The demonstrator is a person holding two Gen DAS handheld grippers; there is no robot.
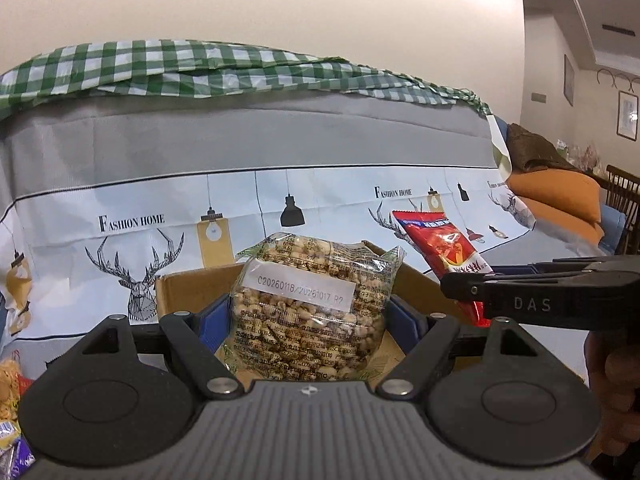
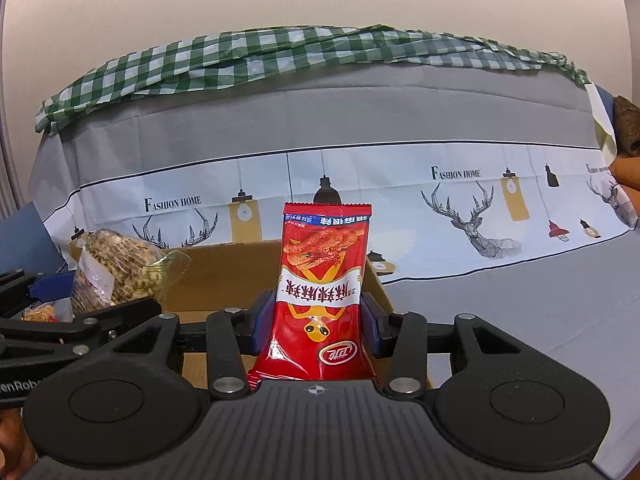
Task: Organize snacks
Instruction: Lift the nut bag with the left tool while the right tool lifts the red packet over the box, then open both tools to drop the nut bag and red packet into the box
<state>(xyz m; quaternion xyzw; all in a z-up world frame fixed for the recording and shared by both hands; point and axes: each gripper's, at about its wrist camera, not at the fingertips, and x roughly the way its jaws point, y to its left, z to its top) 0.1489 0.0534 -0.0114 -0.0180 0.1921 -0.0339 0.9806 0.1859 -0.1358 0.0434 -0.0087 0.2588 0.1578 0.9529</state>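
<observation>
My left gripper (image 1: 308, 320) is shut on a clear bag of puffed grain snacks (image 1: 308, 304) and holds it upright above an open cardboard box (image 1: 188, 288). My right gripper (image 2: 316, 324) is shut on a red spicy snack packet (image 2: 320, 292), upright over the same box (image 2: 224, 276). In the left wrist view the red packet (image 1: 444, 252) and the right gripper's body show at the right. In the right wrist view the grain bag (image 2: 120, 276) shows at the left, level with the packet.
The box sits on a sofa draped in a grey and white deer-print cover (image 2: 460, 208), with a green checked cloth (image 2: 280, 56) along the top. More loose snacks (image 1: 10, 408) lie at the lower left. An orange cushion (image 1: 560, 196) lies far right.
</observation>
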